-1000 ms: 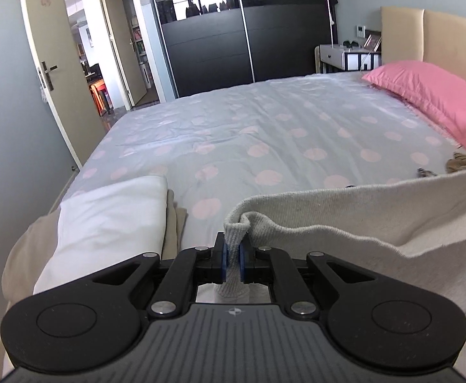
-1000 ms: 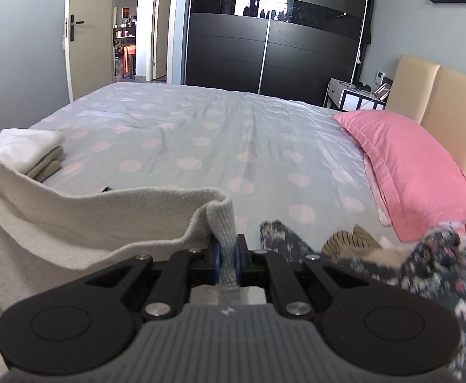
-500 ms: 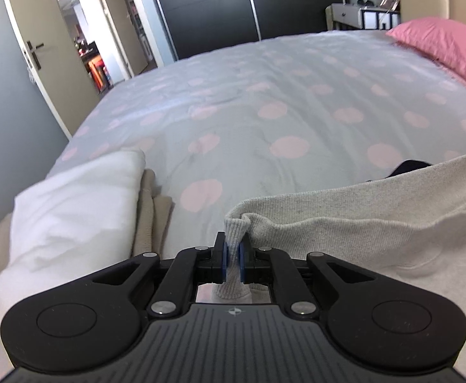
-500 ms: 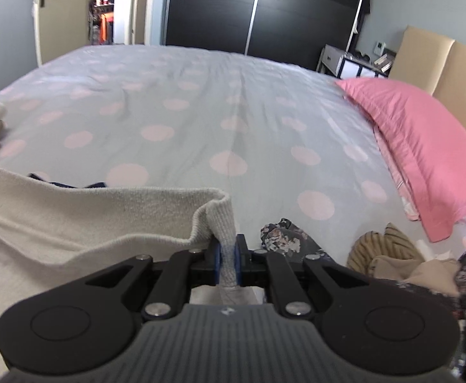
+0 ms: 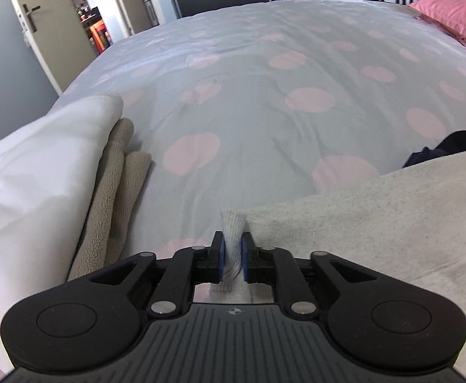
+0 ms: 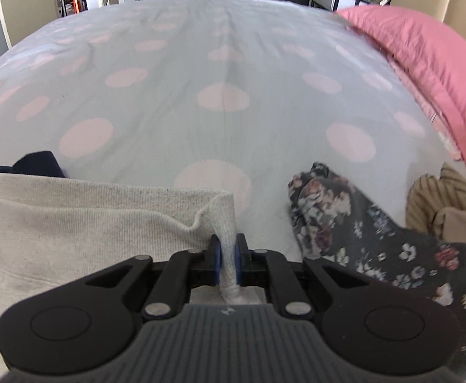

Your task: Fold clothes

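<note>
A beige knit garment [image 5: 376,217] is stretched between my two grippers, low over the polka-dot bed. My left gripper [image 5: 232,257] is shut on its left corner, a bunched strip of fabric squeezed between the blue pads. My right gripper [image 6: 228,257] is shut on the garment's [image 6: 82,220] right corner in the same way. The top edge runs nearly straight between the two grips. A dark navy cloth [image 5: 446,148] peeks out from behind that edge, and shows in the right wrist view as the same navy cloth [image 6: 31,162].
A folded white item [image 5: 38,172] on folded beige fleece [image 5: 118,175] lies at the bed's left edge. A dark floral garment [image 6: 360,233] and a striped tan one [image 6: 440,198] lie to the right. A pink pillow [image 6: 424,63] sits at the headboard side. The grey bedspread [image 5: 264,73] stretches ahead.
Both grippers have dropped lower and tipped down toward the bed, carrying the beige garment with them. Its top edge now lies flatter and closer to the bedspread. The grips are unchanged.
</note>
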